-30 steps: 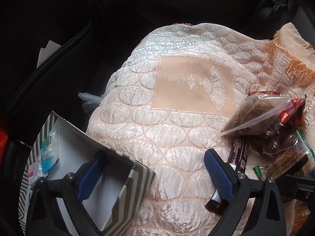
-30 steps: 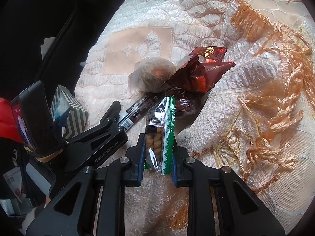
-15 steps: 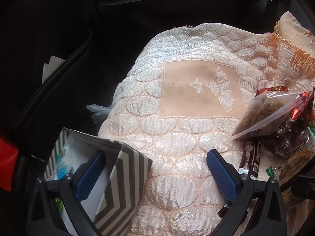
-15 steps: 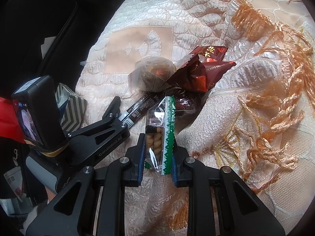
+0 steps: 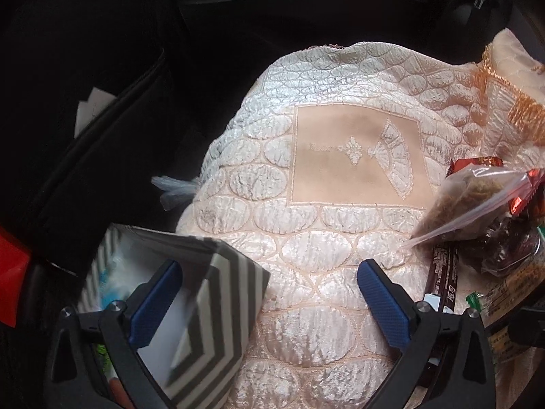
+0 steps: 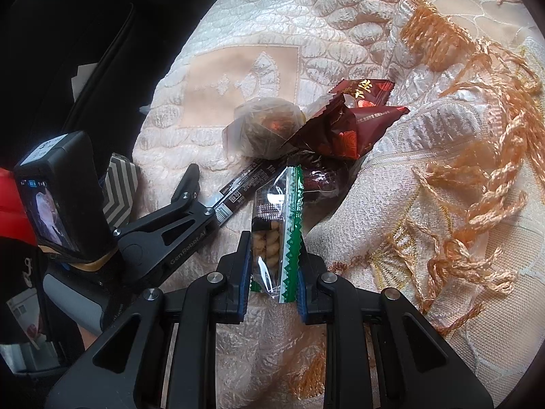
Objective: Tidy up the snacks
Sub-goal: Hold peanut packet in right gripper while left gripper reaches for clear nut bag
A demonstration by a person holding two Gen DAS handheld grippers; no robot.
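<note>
The right gripper (image 6: 274, 259) has its two fingers squeezed on a small snack packet (image 6: 276, 235), so it can carry the packet away. The packet is clear and crinkly, with a green zigzag edge and little tan bites inside. It stands up between the fingers, at 6 o'clock from the snack pile.

The left gripper (image 5: 269, 301) has its fingers wide apart with nothing in them. One finger sits inside the box (image 5: 211, 310), likely to keep it steady and open for the packet (that is a guess). The box looks like stiff card with grey and white zigzag stripes, and sits at 9 o'clock from the pile.

The other snacks wait on a bumpy, shiny cloth (image 6: 259, 27): a thin dark bar (image 6: 250, 182), a red foil bag (image 6: 344, 126) and a clear plastic bag (image 5: 477, 201) of brown bits
</note>
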